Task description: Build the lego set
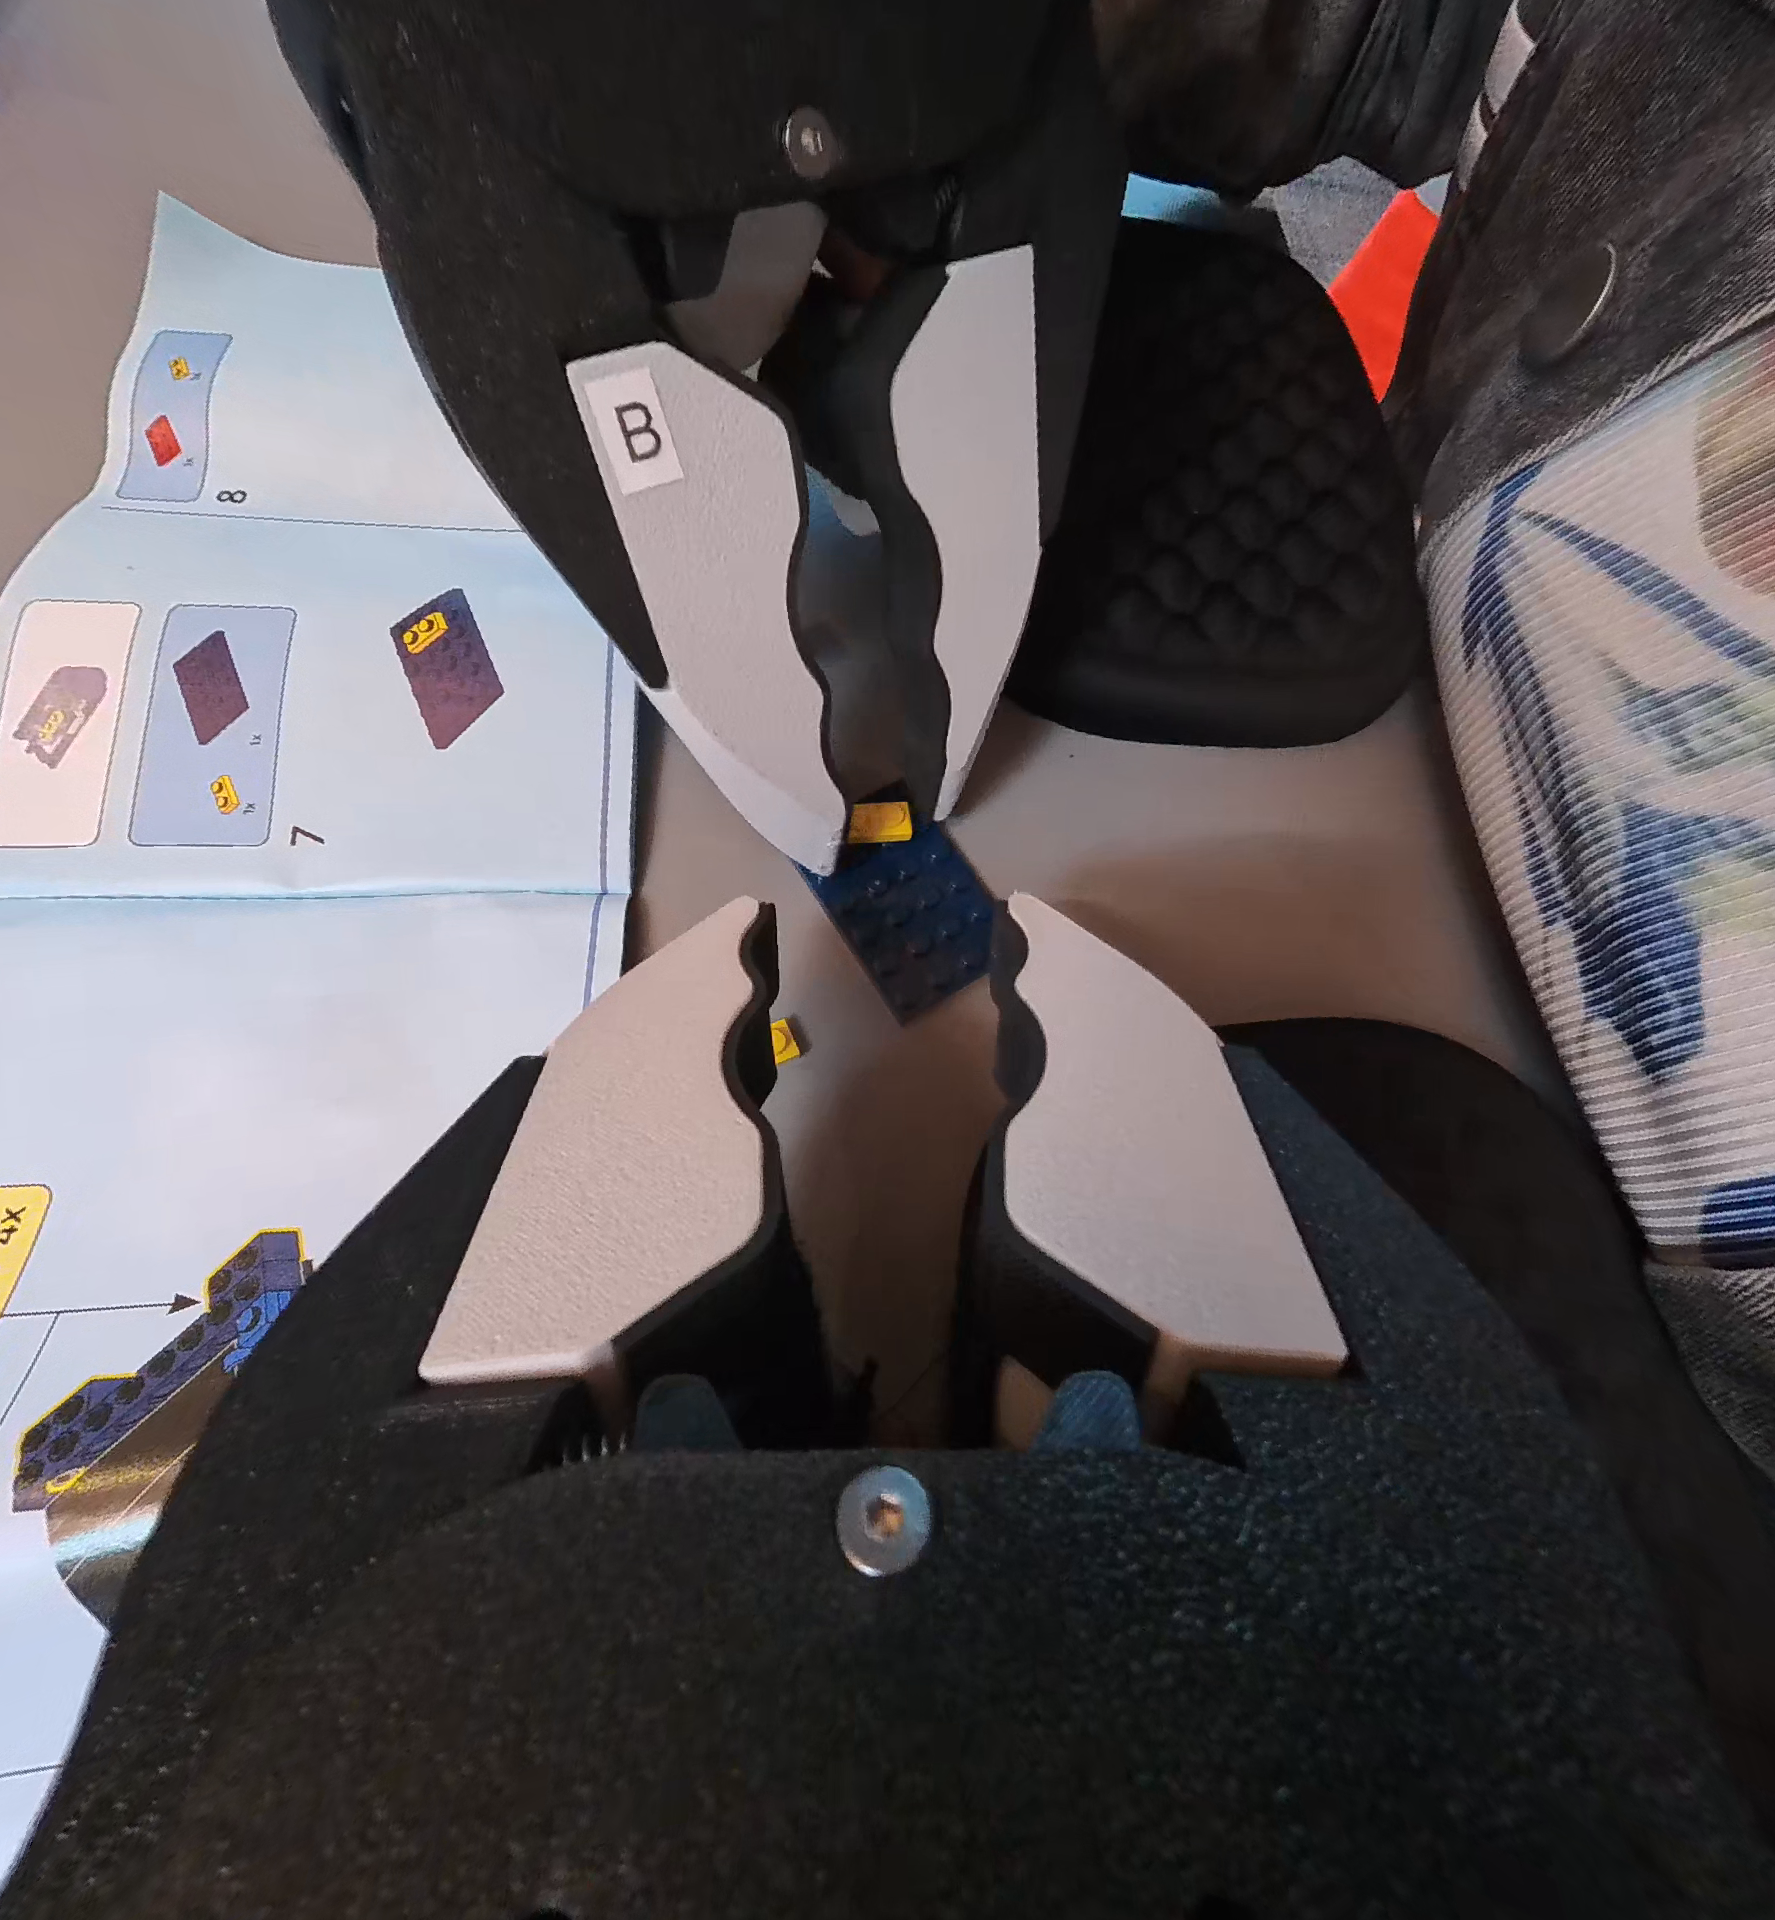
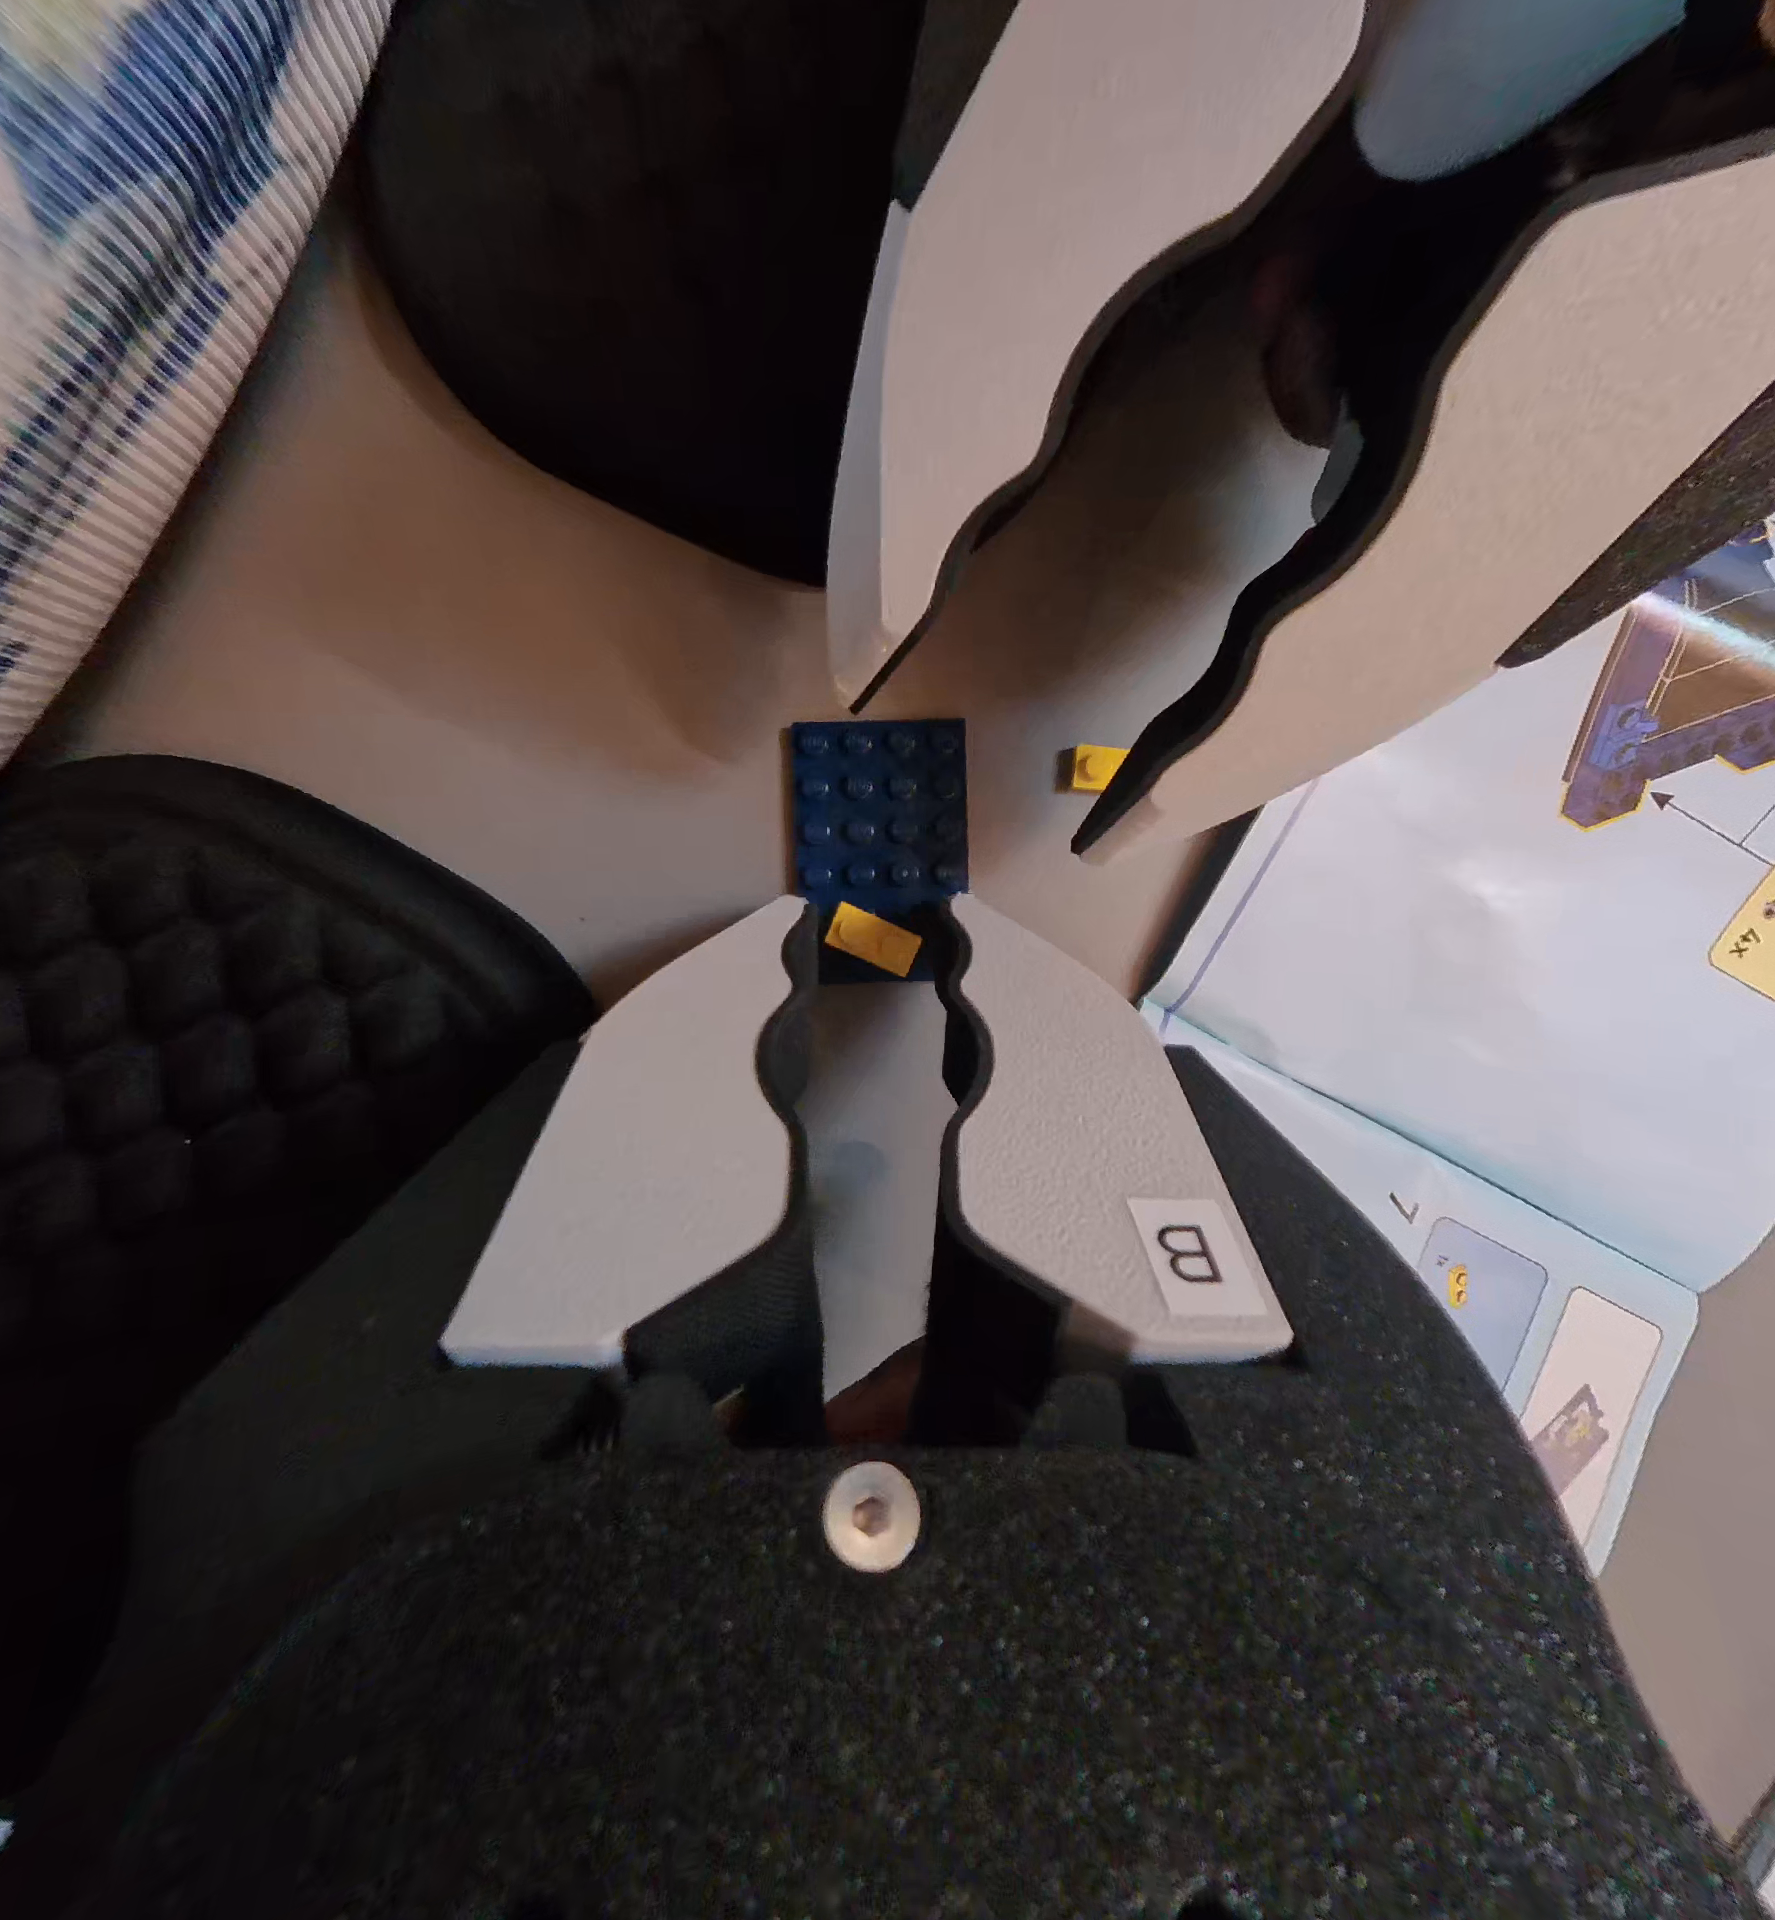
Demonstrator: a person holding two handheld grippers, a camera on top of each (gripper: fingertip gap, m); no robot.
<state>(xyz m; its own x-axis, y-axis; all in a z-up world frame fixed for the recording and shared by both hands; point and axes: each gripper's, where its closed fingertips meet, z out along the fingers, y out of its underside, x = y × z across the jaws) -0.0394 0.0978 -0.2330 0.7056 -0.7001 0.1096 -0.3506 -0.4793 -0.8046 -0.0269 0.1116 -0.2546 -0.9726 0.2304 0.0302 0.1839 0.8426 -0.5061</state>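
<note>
**Right gripper straddles a yellow piece on the blue plate; left gripper stands wide and empty**

Right gripper [image 2: 875, 914] has its tips down at one end of a blue studded plate [image 2: 878, 810] that lies flat on the pale table [image 1: 1226, 883]. Between its narrowly parted fingers sits a small yellow plate [image 2: 870, 938], lying askew on the blue one. One corner of the yellow plate meets the left-hand pad in the right wrist view. A thin dark gap shows at the other pad, so the fingers look slack around it rather than clamped.

Left gripper [image 1: 888, 914] faces it from the opposite end of the blue plate. Its jaws are wide and hold nothing. That end of the plate lies between the two fingertips, and neither pad touches it.

A second small yellow piece [image 1: 787, 1039] lies loose on the table, just beside the left gripper's left finger and clear of the blue plate. An open instruction booklet [image 1: 343, 935] lies to the left in the left wrist view. A black dimpled pad [image 1: 1226, 520] sits on the far side, and a patterned sleeve [image 1: 1641, 727] fills the right.
</note>
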